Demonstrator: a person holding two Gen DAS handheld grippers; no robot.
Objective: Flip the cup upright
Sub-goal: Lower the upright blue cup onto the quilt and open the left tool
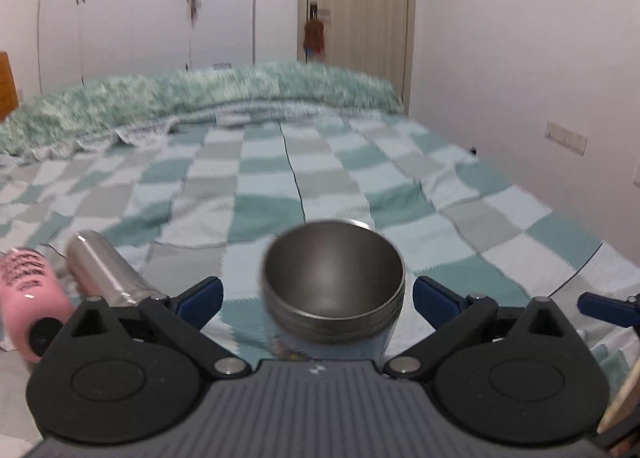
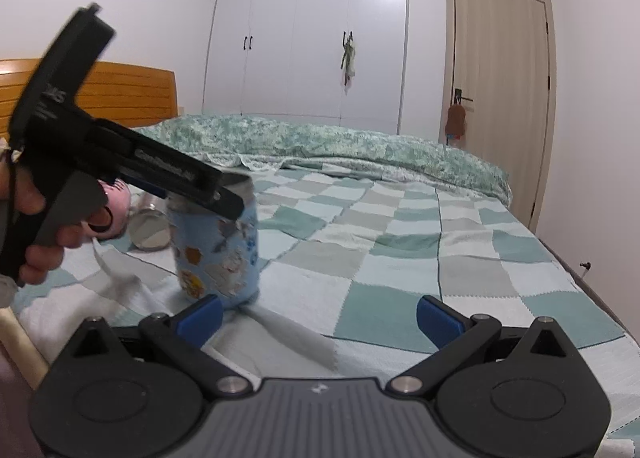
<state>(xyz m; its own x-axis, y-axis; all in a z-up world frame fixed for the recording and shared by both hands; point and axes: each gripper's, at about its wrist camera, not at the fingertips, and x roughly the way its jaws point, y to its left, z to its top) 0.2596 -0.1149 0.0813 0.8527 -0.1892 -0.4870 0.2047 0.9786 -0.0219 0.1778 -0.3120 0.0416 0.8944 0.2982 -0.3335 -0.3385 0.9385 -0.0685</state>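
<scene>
Your light-blue, sticker-covered steel cup [image 1: 334, 278] stands mouth-up on the teal, grey and white checked bedspread [image 1: 460, 186], just ahead of your left gripper [image 1: 318, 294]. In the left wrist view its dark steel interior and threaded rim fill the space between the two blue fingertips [image 1: 202, 298], and there is clear bedspread on either side of the cup — the jaws stand wide apart and touch nothing.

In the right wrist view the same cup [image 2: 218, 250] sits at about 10 o'clock from your right gripper [image 2: 320, 316], close past its left blue fingertip [image 2: 200, 316]. Whether it tilts slightly you cannot tell through the motion blur. The left gripper [image 2: 224, 198] reaches in from 9 o'clock, its black body angled down over the cup's rim, with your left hand [image 2: 32, 226] wrapped around the handle. The right gripper's jaws are also spread wide, with only bedspread between them.

At 9 o'clock from the cup in the left wrist view lie two other bottles on their sides: a plain silver steel flask [image 1: 104, 270] and, beyond it, a pink bottle with dark lettering [image 1: 28, 290]. Across the far side of the bed runs a bunched green-patterned quilt [image 1: 200, 98].
</scene>
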